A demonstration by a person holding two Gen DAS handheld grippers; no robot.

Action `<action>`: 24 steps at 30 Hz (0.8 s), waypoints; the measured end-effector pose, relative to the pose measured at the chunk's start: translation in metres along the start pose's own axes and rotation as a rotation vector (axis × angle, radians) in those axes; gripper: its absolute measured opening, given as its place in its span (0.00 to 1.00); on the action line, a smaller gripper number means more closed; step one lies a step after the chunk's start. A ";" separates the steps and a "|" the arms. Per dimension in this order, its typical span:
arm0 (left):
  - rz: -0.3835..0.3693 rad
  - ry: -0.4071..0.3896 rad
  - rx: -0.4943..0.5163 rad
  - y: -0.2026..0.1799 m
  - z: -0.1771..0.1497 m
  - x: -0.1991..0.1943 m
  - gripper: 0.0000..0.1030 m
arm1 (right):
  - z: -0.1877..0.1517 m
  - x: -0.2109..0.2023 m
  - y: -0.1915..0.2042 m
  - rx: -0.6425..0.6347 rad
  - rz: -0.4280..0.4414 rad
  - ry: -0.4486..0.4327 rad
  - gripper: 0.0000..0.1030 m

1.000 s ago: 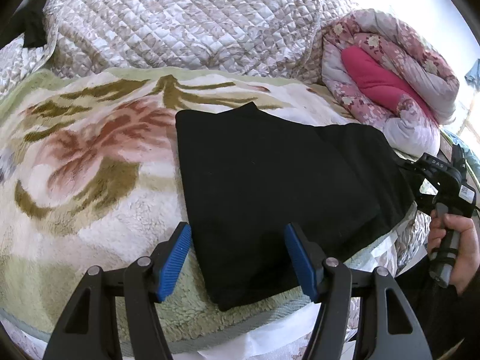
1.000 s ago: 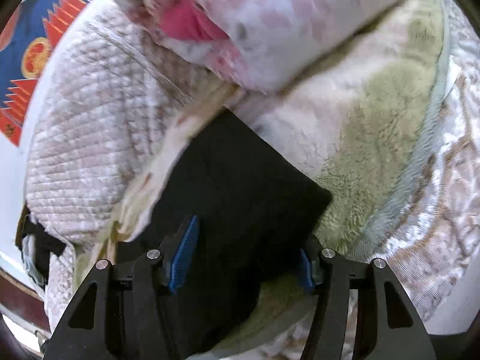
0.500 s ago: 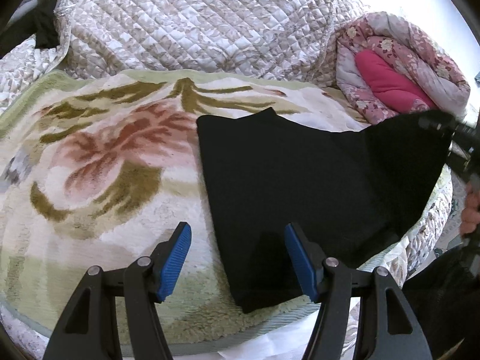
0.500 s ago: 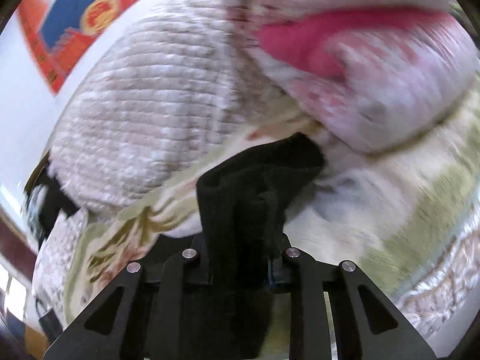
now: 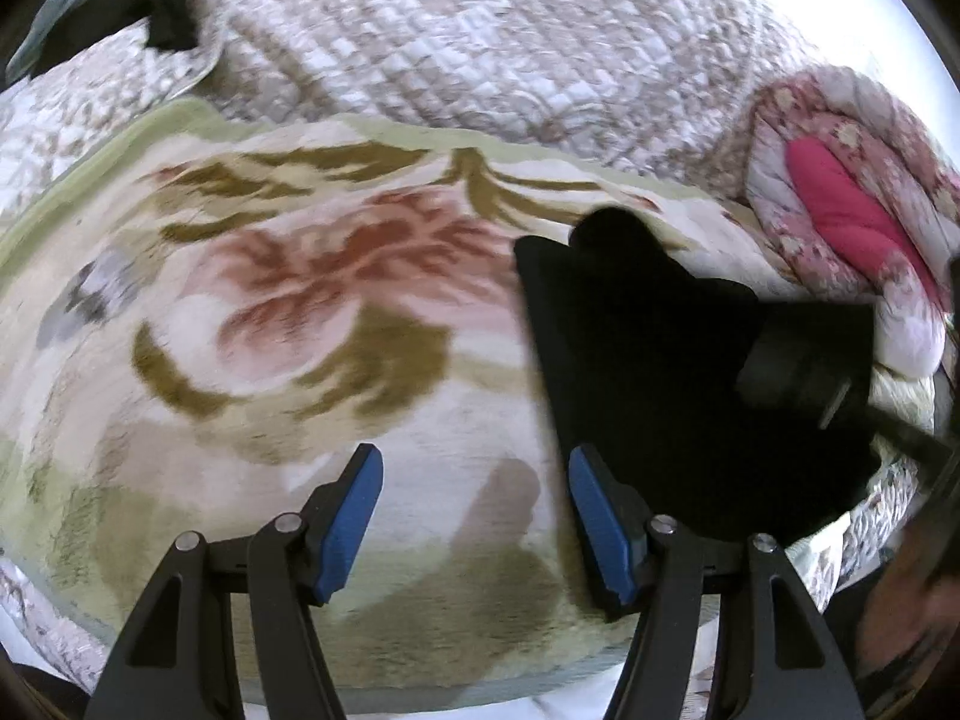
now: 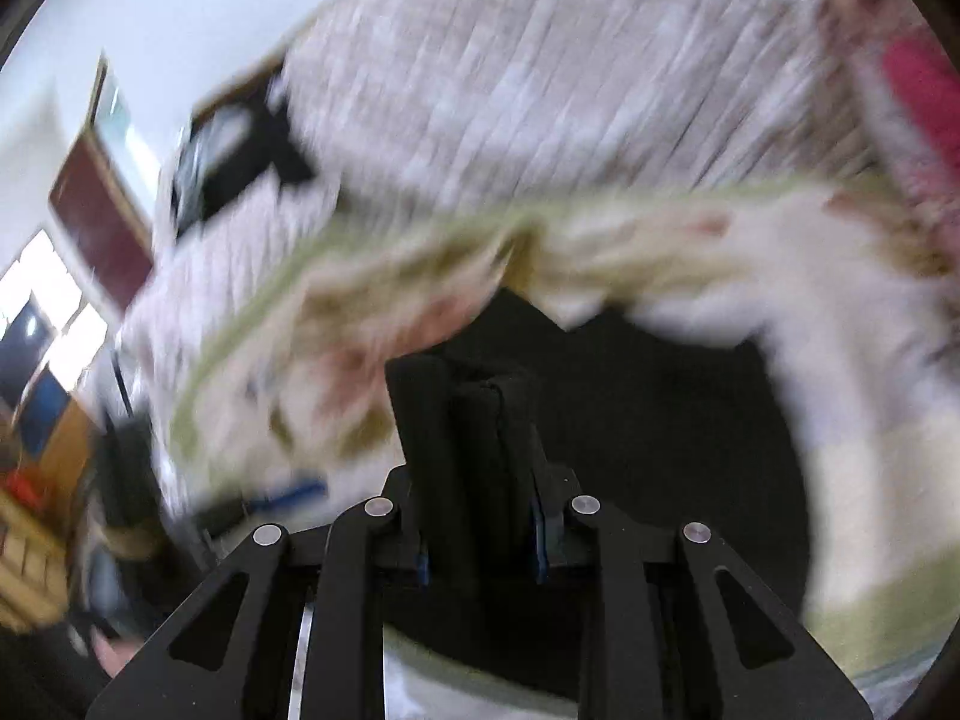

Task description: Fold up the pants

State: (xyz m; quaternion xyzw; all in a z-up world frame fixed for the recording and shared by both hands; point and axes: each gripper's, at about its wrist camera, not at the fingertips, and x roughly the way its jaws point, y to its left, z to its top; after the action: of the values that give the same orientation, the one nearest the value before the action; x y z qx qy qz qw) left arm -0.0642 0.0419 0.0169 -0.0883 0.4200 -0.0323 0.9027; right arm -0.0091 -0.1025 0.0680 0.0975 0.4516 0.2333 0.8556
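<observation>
The black pants (image 5: 660, 372) lie folded on a floral fleece blanket (image 5: 270, 312), at the right of the left wrist view. My left gripper (image 5: 474, 516) is open and empty, hovering over the blanket just left of the pants' near edge. My right gripper (image 6: 477, 540) is shut on a thick bunched fold of the pants (image 6: 468, 420) and holds that end up and over the rest of the garment. In the left wrist view the right gripper (image 5: 804, 384) shows as a dark blur over the pants' right part.
A quilted beige cover (image 5: 480, 42) rises behind the blanket. A rolled pink floral quilt (image 5: 840, 204) lies at the right. The bed's front edge (image 5: 480, 678) runs just below my left gripper. The right wrist view is blurred; furniture (image 6: 102, 222) shows at its left.
My right gripper closed on the pants' right end, lifted it and carried it left over the garment. My left gripper shifted left, off the pants' near edge.
</observation>
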 end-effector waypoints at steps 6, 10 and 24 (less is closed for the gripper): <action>0.009 -0.006 -0.047 0.013 0.002 -0.002 0.65 | -0.005 0.003 0.006 -0.047 -0.031 -0.001 0.23; -0.004 -0.018 -0.048 0.012 0.003 -0.005 0.65 | -0.003 0.003 0.017 -0.089 -0.052 -0.015 0.25; -0.024 -0.075 -0.089 0.021 0.011 -0.014 0.65 | -0.007 -0.057 0.012 -0.041 0.130 -0.162 0.54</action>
State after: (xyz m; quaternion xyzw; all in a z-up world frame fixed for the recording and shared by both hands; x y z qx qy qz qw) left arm -0.0654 0.0654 0.0301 -0.1346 0.3859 -0.0210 0.9124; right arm -0.0458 -0.1198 0.1101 0.1274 0.3689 0.2887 0.8743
